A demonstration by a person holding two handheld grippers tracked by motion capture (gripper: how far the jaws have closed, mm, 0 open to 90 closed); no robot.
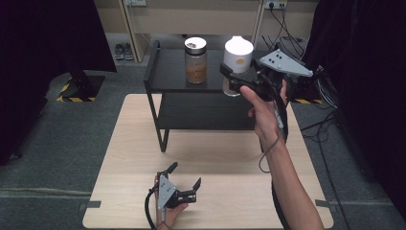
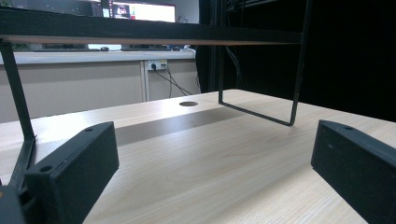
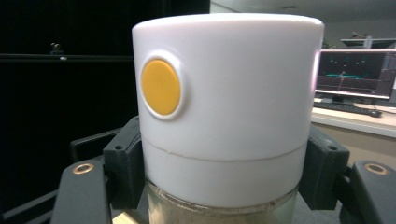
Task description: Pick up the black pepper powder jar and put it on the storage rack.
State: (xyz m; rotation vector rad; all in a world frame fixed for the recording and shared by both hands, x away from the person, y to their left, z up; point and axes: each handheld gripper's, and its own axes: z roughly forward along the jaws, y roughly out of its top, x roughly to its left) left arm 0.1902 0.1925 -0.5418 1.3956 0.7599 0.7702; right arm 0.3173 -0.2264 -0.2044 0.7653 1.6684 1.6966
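— Jar status, from the high view first?

— The right gripper [image 1: 230, 76] was clamped on the white-lidded jar [image 1: 238, 57] at the right end of the black shelf rack [image 1: 165, 72]. I couldn't tell whether the jar's base sat on the top shelf or hung just above it. A second jar with a dark lid [image 1: 196, 60] stood to its left on the same shelf. The left gripper [image 1: 184, 178] lay low on the wooden table [image 1: 230, 163], jaws apart, holding nothing.

— And the left gripper view?

— Both jaws stood wide over bare tabletop [image 2: 210, 163], with the rack's leg frame [image 2: 261, 112] ahead. That hand looked idle.

— The right gripper view?

— The jar's white lid [image 3: 233, 93], with its orange button [image 3: 160, 87], sat between the pads [image 3: 123, 163], which pressed on it just above the glass. I'd judge the grasp was done; carrying the jar and setting it down was left.
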